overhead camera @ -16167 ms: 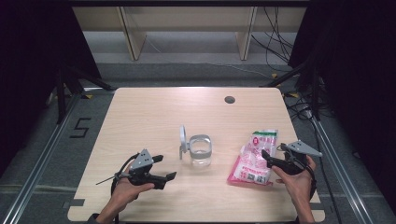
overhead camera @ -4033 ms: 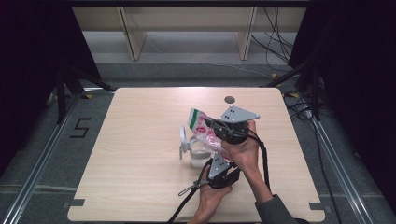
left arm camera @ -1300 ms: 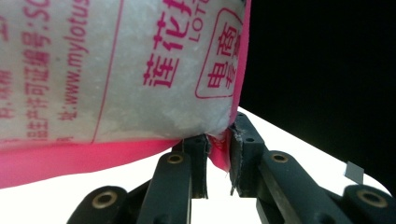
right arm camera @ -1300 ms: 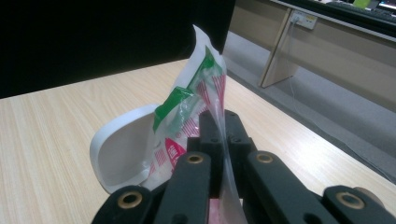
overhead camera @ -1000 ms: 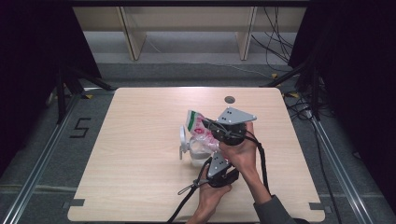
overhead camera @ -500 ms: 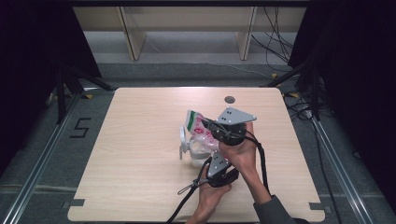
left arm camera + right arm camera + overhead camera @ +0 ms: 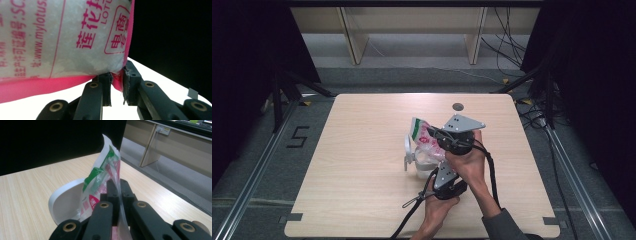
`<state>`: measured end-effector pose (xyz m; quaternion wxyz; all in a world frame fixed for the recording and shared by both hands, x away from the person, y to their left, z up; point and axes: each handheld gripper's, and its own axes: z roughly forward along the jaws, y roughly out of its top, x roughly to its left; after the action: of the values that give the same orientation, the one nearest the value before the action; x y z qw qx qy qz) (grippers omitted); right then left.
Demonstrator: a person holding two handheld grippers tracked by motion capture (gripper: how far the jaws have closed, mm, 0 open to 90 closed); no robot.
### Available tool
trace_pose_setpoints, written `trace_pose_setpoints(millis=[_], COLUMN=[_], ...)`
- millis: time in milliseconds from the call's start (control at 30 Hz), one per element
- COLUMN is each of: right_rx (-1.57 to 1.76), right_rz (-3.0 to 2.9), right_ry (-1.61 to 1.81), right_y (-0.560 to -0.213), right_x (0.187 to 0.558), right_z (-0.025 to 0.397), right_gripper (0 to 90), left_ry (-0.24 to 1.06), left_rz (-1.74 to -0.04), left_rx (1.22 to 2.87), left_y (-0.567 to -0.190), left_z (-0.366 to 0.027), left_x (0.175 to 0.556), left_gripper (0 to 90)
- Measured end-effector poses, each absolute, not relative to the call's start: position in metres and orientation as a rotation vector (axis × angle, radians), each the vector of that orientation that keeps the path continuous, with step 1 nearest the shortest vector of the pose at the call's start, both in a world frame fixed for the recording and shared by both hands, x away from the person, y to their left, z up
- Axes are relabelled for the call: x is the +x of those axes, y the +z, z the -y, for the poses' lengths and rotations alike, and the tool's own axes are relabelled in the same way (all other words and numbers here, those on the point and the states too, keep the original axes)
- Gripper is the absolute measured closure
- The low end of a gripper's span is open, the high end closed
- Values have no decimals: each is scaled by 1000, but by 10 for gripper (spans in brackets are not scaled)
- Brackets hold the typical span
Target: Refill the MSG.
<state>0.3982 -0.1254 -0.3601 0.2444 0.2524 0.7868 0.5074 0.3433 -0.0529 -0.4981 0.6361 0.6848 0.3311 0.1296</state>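
Both grippers clamp the pink bag (image 7: pixel 424 139) over the container (image 7: pixel 424 159). The right gripper (image 7: pixel 117 195) pinches its top; the left gripper (image 7: pixel 116 86) pinches a bottom corner, probably to tip it for pouring.

We saw the pink bag (image 7: pixel 62 37) cut off by the left gripper view's edges. The container (image 7: pixel 424 159) sat mostly hidden beneath it
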Motion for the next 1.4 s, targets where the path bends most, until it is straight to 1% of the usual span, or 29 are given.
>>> trace_pose_setpoints(millis=[1400], right_rx=[690], right_rz=[-2162], right_ry=[1374], right_y=[-354], right_x=[400], right_z=[123], right_gripper=[897], left_ry=[296], left_rz=[-745], left_rx=[1540], left_y=[-494], left_z=[55], left_x=[350], left_gripper=[785])
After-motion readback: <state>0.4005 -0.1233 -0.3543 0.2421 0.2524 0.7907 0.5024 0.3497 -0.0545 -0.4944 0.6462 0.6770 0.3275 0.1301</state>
